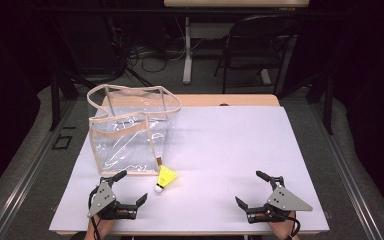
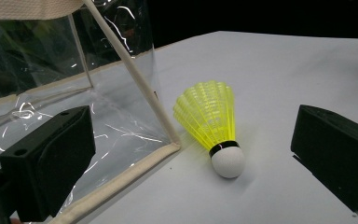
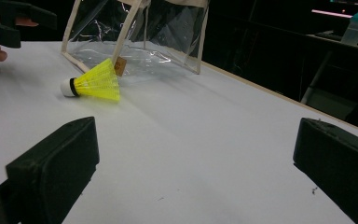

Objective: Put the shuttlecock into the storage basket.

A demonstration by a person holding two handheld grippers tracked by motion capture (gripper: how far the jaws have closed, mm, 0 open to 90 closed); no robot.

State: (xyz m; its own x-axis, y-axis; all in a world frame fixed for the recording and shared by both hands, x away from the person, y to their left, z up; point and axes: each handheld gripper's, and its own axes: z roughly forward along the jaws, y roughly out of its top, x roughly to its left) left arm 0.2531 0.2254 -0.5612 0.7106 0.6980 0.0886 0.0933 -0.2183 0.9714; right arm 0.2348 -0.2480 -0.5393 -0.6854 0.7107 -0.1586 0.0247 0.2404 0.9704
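A: Yellow shuttlecock (image 1: 166, 178) lying on its side on the white table (image 1: 230, 150), just off the near right corner of the clear bag (image 1: 130, 130); white cork tip toward the near edge, feathered skirt close against the bag's corner.

B: Left gripper (image 1: 131, 186) near it, jaws spread wide, pinching nothing. Seen from the left gripper view: shuttlecock (image 2: 212, 123) ahead between the two black jaws, touching neither; beige-trimmed bag corner (image 2: 168, 149) beside the skirt and behind the left jaw.

A: Right gripper (image 1: 248, 187) well apart at the near right, jaws likewise spread, nothing between.

B: Shown from the right gripper view, not from above: small brown tag (image 3: 120, 66) at the bag's corner, behind the skirt of the shuttlecock (image 3: 95, 82); pale bottle with teal cap (image 3: 356, 27) on a far surface in the dark.

A: Shown from the high view instead: black folding chair (image 1: 260, 45) and white table leg (image 1: 187, 50) beyond the far edge, cables on the floor.
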